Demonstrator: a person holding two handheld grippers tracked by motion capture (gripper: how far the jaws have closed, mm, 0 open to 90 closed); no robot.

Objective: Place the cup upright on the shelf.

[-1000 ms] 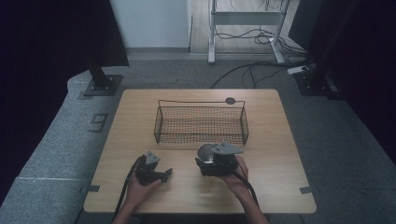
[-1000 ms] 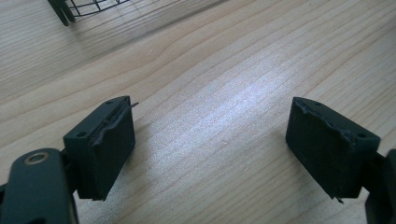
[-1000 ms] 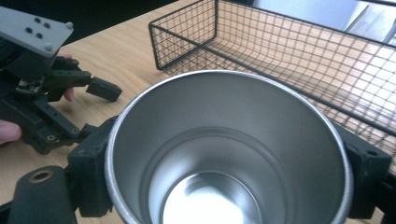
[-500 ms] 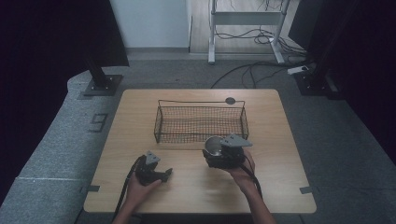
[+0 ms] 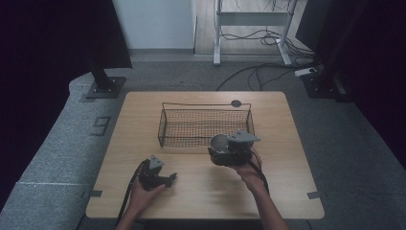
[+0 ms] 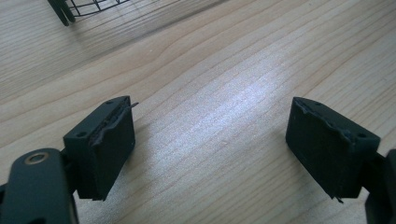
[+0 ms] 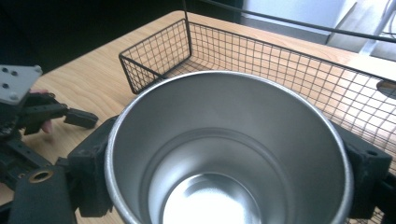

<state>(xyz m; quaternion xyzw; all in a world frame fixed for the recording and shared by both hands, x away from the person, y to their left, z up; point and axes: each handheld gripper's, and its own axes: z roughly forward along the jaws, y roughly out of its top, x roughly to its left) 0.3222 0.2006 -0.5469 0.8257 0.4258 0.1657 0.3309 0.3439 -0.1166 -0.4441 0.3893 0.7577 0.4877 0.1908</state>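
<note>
Clearly the right tool [image 5: 221, 149] pinches a steel cup [image 7: 229, 149], mouth up, just near of the wire basket [image 5: 206, 125], which lies directly beyond it; likely the cup goes in there. Left tool [image 5: 165, 178] rests spread and empty on the worktop [image 5: 287, 191], farther off.

Dim, dark-edged room; glare on tabletop [image 6: 243, 93]; cup [image 7: 224, 154] perhaps overexposed.

Open wooden table [image 5: 287, 191] around both hands; wire basket [image 5: 206, 125] an obstacle just beyond.
</note>
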